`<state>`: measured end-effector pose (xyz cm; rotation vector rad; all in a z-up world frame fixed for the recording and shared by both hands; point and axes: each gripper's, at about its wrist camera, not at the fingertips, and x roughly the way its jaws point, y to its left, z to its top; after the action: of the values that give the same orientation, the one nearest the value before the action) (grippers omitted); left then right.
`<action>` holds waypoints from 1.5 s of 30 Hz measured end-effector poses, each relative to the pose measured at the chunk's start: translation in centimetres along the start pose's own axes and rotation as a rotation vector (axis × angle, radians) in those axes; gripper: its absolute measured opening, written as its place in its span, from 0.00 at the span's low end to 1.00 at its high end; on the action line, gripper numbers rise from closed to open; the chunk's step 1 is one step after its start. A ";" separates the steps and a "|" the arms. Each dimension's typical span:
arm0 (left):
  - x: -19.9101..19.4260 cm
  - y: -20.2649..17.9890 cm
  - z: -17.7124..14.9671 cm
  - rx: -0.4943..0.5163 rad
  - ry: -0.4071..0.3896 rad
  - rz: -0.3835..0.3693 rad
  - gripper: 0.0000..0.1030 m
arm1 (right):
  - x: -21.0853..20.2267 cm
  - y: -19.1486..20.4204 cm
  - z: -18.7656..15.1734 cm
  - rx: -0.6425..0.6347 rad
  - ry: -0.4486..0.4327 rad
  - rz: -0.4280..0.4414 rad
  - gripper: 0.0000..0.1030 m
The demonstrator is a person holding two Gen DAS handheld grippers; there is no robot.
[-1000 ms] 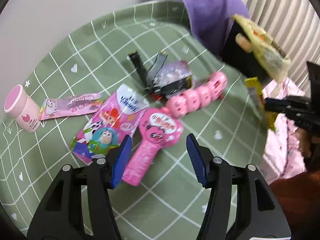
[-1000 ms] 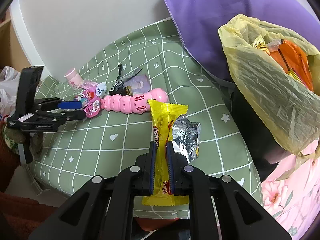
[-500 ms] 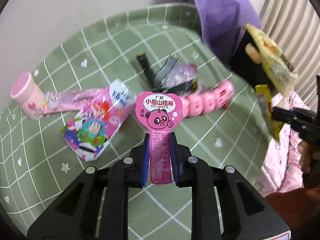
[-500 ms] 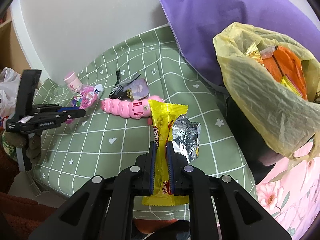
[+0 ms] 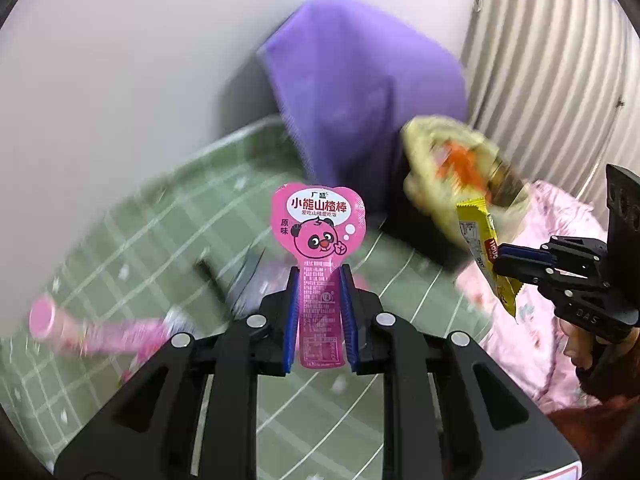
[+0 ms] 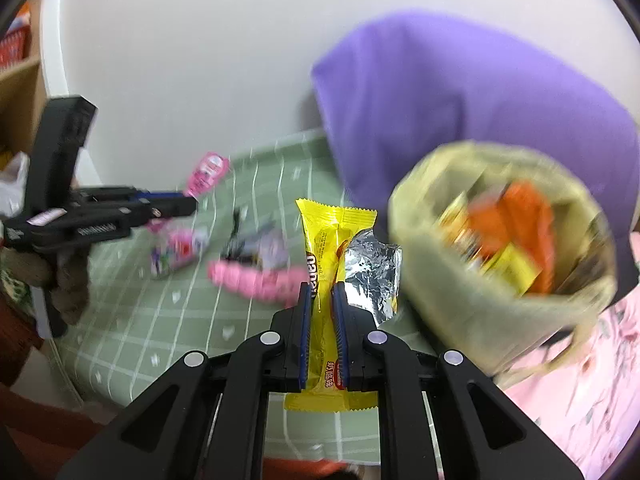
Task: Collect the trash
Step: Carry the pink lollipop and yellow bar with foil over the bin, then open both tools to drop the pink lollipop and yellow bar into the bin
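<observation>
My left gripper (image 5: 319, 276) is shut on a pink panda-print wrapper (image 5: 319, 232) and holds it up above the green checked table (image 5: 160, 224). My right gripper (image 6: 321, 292) is shut on a torn yellow wrapper (image 6: 320, 236) with silver foil showing. The yellow trash bag (image 6: 500, 240) with orange and yellow wrappers inside hangs open just right of it. The bag also shows in the left wrist view (image 5: 452, 168), with the right gripper (image 5: 504, 258) below it. The left gripper shows in the right wrist view (image 6: 188, 204) with its pink wrapper (image 6: 206, 172).
Blurred litter lies on the table: a pink caterpillar toy (image 6: 256, 280), a dark and purple wrapper (image 6: 256, 248), a colourful packet (image 6: 176, 248), a pink stick wrapper (image 5: 116, 332). A purple cushion (image 6: 460, 100) leans on the wall. Pink floral fabric (image 5: 532, 320) lies right.
My left gripper closed on the pink panda wrapper and lifted it off the table, swinging toward the bag. My right gripper, still holding the yellow wrapper, moved closer to the bag.
</observation>
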<state>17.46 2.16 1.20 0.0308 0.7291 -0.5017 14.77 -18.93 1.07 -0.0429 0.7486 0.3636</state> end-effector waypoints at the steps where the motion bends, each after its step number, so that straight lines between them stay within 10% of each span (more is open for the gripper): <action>1: -0.1 -0.3 0.7 0.002 -0.014 -0.012 0.18 | -0.9 -0.3 0.8 -0.002 -0.028 -0.010 0.12; 14: 3.4 -9.5 12.0 0.083 -0.146 -0.245 0.18 | -10.8 -11.4 8.6 0.020 -0.268 -0.208 0.12; 26: 13.4 -12.6 14.0 0.034 0.003 -0.275 0.18 | -3.3 -18.8 6.9 0.122 -0.101 -0.096 0.12; 45: 17.6 -12.6 12.2 0.020 0.119 -0.272 0.21 | 0.5 -19.2 5.7 0.124 -0.012 -0.084 0.12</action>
<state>30.61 -18.88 0.82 -0.0199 0.8499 -0.7719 25.35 -35.77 3.16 0.0444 0.7540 0.2372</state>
